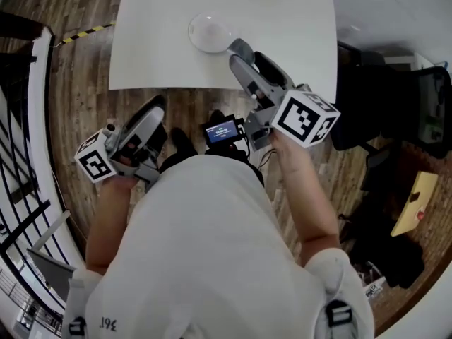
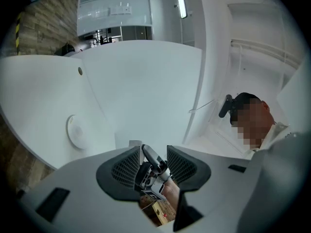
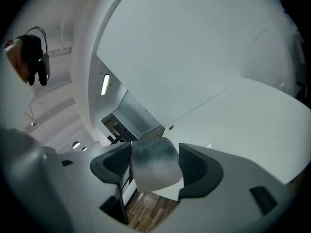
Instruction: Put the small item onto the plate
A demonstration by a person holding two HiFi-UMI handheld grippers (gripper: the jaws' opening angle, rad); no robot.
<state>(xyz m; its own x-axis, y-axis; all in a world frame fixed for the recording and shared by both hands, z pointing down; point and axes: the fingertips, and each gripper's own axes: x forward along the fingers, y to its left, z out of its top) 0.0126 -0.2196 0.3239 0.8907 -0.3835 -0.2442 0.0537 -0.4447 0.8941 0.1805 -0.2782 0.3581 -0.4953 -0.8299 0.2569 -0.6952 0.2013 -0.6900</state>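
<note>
A round white plate [image 1: 205, 31] lies on the white table [image 1: 296, 20], near its front edge. The small item [image 1: 239, 47], a soft grey-white block, hangs just right of the plate's rim. My right gripper [image 1: 241, 54] is shut on it. In the right gripper view the block [image 3: 153, 166] fills the gap between both pads of the right gripper [image 3: 154, 155]. My left gripper [image 1: 157, 109] is low at the left, off the table and over the wooden floor. In the left gripper view the jaws of the left gripper [image 2: 154, 157] stand apart with nothing held between them.
The wooden floor [image 1: 78, 90] surrounds the table. A black railing [image 1: 21, 140] runs down the left side. A dark chair [image 1: 395, 104] and a yellow box [image 1: 415, 202] stand at the right. A small device with a screen [image 1: 222, 131] sits at the person's chest.
</note>
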